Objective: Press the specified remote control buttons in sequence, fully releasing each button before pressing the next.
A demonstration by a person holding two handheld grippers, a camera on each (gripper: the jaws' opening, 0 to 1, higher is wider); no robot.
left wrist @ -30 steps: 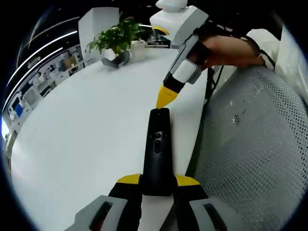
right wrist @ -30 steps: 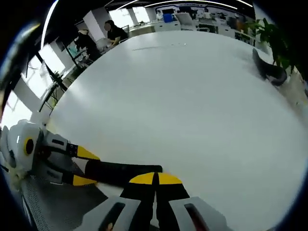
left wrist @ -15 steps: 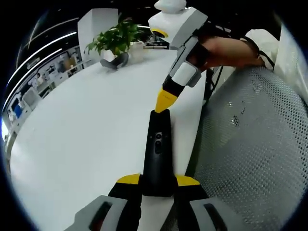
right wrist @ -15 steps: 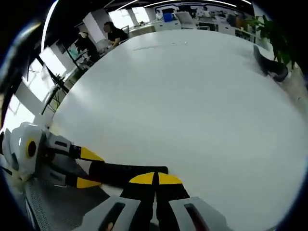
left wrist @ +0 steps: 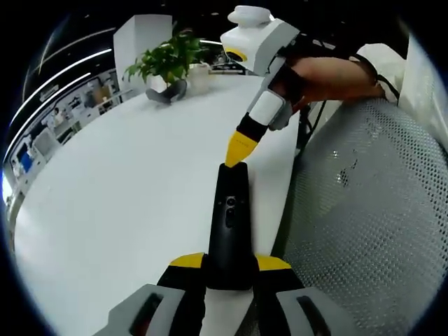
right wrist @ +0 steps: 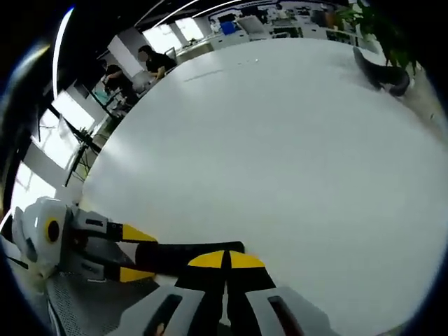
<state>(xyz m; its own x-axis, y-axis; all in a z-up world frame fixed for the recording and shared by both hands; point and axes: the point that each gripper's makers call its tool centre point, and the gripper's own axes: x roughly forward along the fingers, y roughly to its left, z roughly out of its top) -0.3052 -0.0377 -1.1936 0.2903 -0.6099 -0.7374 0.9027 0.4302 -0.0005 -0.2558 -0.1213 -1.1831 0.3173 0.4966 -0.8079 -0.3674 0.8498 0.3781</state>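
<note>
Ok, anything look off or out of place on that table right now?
Nothing stands out. The left tongs grip the black remote squarely over the white table, and the shut right tongs meet its far end. The plant stands upright.

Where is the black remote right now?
In the left gripper view, the black remote sits low in the middle, clamped by the left gripper above the white table, with the right gripper at its far end.

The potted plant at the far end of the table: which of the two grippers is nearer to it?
Right. The right gripper, jaws shut, touches the remote at its far end, towards the potted plant. The left gripper clamps the remote's near end, farther away.
</note>
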